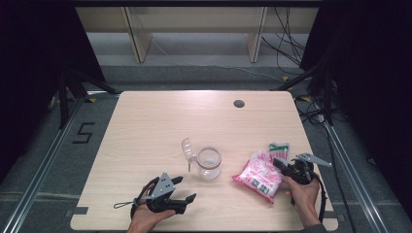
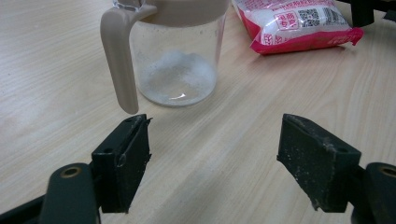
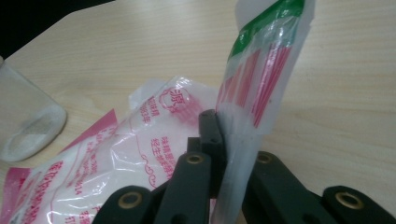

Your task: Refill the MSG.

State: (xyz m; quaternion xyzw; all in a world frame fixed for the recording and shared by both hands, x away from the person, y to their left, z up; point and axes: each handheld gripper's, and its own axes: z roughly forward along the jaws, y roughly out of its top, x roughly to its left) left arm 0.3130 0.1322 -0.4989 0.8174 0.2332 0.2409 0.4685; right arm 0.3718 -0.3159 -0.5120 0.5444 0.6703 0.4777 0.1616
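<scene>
My right gripper (image 1: pixel 281 164) is clamped on the top edge of a small clear packet (image 3: pixel 254 84) with red and green print, holding it upright near the right edge of the table (image 1: pixel 145 121). In the right gripper view the film passes between the closed jaws. I cannot tell whether this packet is separate from the pink-and-white bag (image 1: pixel 258 175) or part of its torn top.

The bag lies flat just beside that gripper, toward the front right corner of the table, and still looks full of white granules.

My left gripper (image 2: pixel 215 154) stands with its jaws wide apart and empty near the front edge, aimed at the jar (image 2: pixel 175 56). The jar stands upright in the front half of the table, just left of the bag and apart from it. It has a beige handle (image 2: pixel 119 60), and its clear lid (image 1: pixel 188 149) is tipped open. A thin layer of white granules lies on its bottom.

Judgement: the step in hand appears to be dealing with the packaging before filling the jar. The next move calls for settling the packet, and for my left gripper to close on the jar or its handle to steady it.

Count: one jar, one lid, one pink bag, one small packet, two grippers.
</scene>
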